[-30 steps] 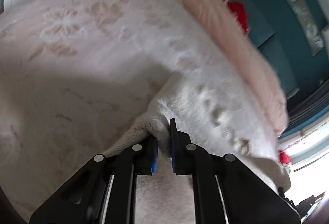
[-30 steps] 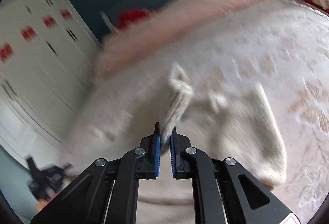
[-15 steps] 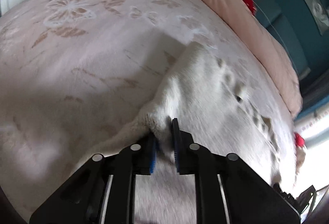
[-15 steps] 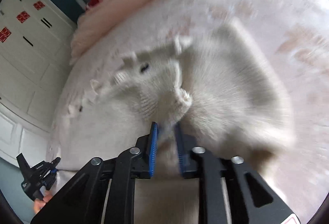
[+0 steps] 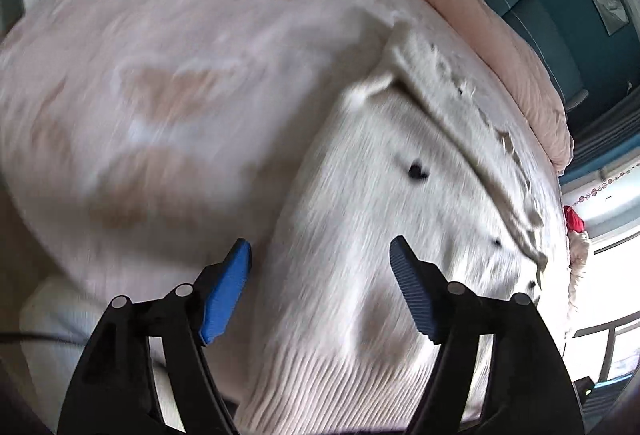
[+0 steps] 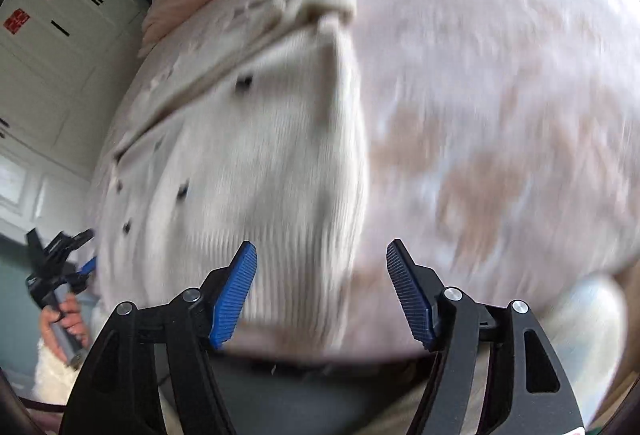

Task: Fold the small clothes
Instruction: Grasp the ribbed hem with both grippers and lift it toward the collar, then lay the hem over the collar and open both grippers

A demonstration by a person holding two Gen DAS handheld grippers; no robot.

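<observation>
Both grippers' fingers have just opened wide, holding nothing: left gripper (image 5: pixel 320 255) and right gripper (image 6: pixel 322 255) hover over the near ribbed hem of the cream cardigan (image 5: pixel 400 175), its long axis running away across the bed (image 5: pixel 160 55).

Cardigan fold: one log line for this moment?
stage: hem released | left gripper: just opened, empty | right gripper: just opened, empty | cardigan: lying on bedspread

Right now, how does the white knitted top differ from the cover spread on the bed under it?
The white knitted top is plain cream with ribbing and small dark buttons; the bed cover is pale pink with faded tan flower shapes. The top is small and takes up one patch; the cover runs across the whole bed. The top has raised folds near its collar; the cover lies smoother. Both are pale, soft fabrics.
</observation>
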